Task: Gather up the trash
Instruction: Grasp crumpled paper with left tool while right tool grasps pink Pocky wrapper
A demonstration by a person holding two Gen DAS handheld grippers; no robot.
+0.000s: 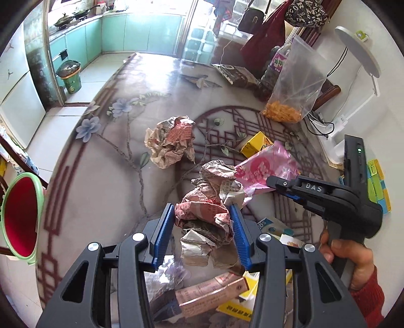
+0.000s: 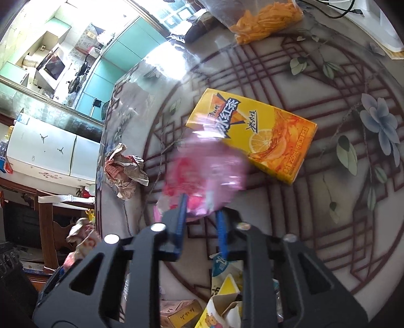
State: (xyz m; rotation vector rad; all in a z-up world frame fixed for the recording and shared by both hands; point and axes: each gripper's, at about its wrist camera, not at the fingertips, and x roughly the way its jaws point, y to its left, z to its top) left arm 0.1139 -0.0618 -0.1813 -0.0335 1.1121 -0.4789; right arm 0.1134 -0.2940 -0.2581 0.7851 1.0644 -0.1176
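Our left gripper [image 1: 203,222] has its jaws clamped on a crumpled paper wad [image 1: 207,214], printed red and grey, lifted above the table [image 1: 106,181]. Our right gripper [image 2: 202,214] pinches a pink wrapper [image 2: 202,171], too blurred to read.

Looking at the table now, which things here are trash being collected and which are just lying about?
Trash for the job:
- crumpled paper wad clamped in the left gripper
- pink wrapper pinched by the right gripper
- second paper wad on the table
- yellow drink carton

Just lying about:
- bag of orange snacks
- white desk lamp
- hanging bags
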